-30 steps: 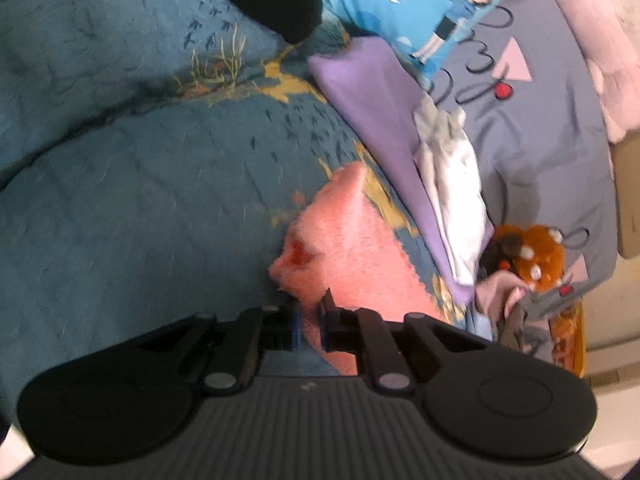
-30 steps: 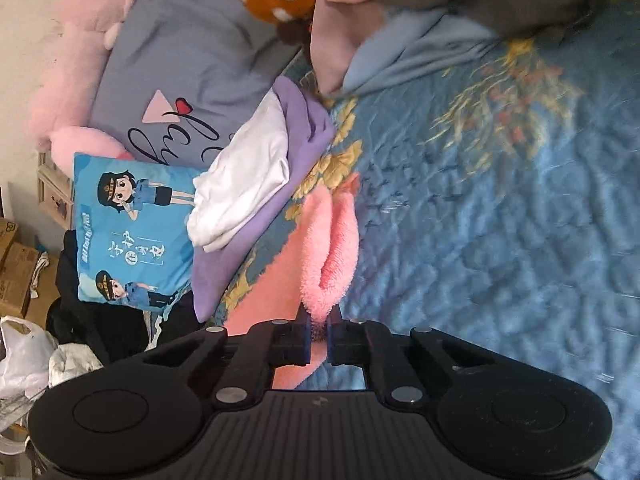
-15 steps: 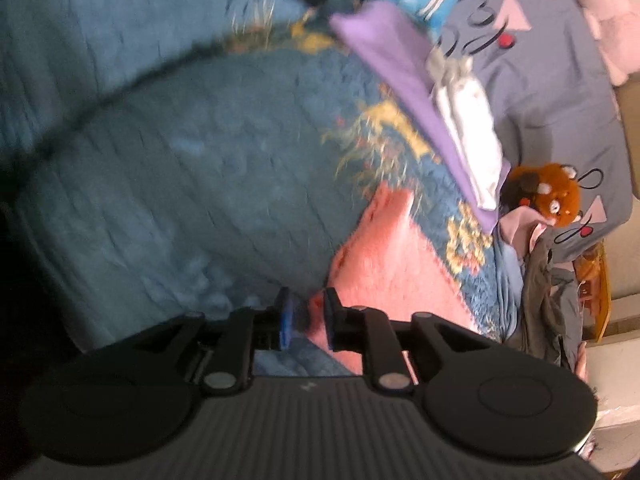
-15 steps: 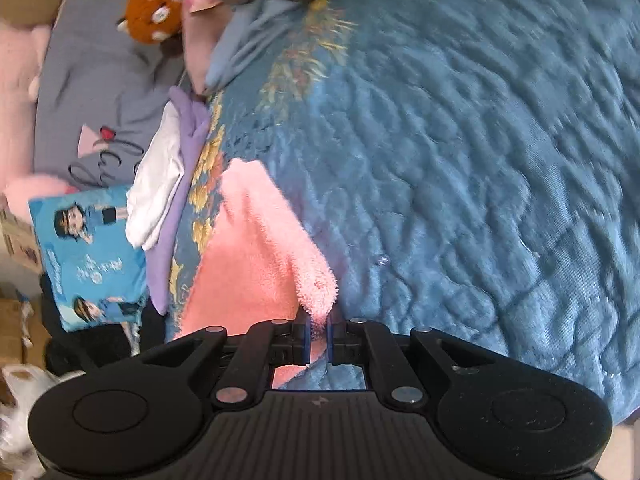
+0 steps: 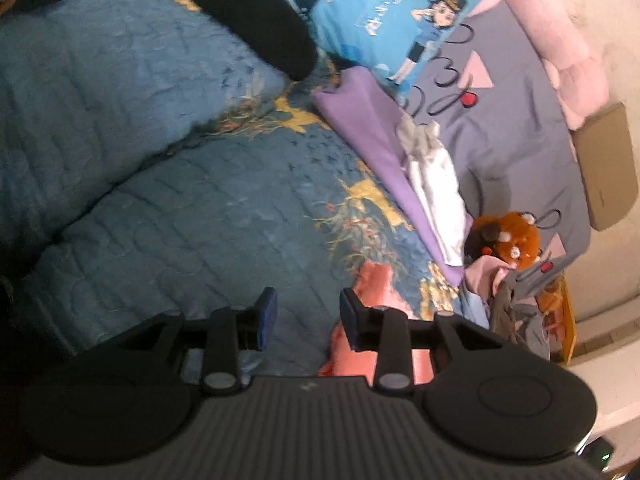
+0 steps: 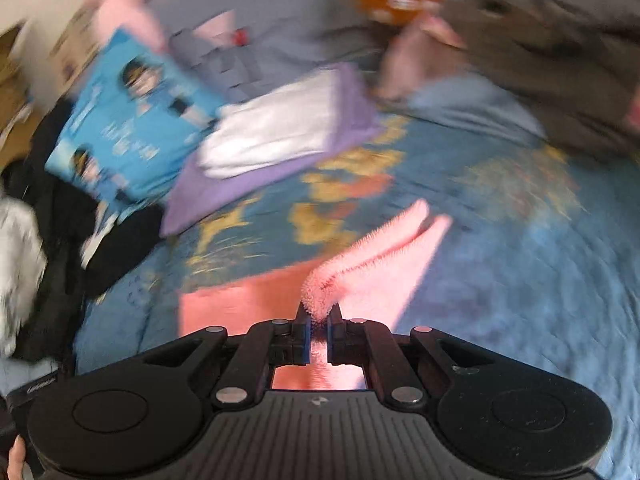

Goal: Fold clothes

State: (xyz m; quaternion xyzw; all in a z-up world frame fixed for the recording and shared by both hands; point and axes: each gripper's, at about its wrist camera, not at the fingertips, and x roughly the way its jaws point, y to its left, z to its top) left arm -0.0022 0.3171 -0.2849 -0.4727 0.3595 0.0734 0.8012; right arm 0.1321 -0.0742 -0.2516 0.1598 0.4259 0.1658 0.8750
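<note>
A fluffy pink cloth (image 6: pixel 372 264) lies on the blue quilted bedspread (image 6: pixel 520 280). My right gripper (image 6: pixel 319 316) is shut on a folded edge of that cloth, which bulges up between the pads; this view is motion-blurred. In the left wrist view the same pink cloth (image 5: pixel 378 280) shows behind and beside the right-hand finger. My left gripper (image 5: pixel 307 307) stands open over the bedspread (image 5: pixel 160 220), nothing between its fingers. A folded purple garment (image 5: pixel 368 136) with a white one (image 5: pixel 436 184) on top lies further back.
A blue cartoon-print pillow (image 5: pixel 384 12), a grey pillow (image 5: pixel 512 128) and an orange plush toy (image 5: pixel 512 236) line the far side. A black garment (image 5: pixel 248 16) lies at the back left. A heap of unfolded clothes (image 6: pixel 540 52) sits at the right view's top.
My left gripper has opened and let go of the pink cloth. The right gripper stays shut on the cloth and has swung, with the cloth now laid out ahead of it.
</note>
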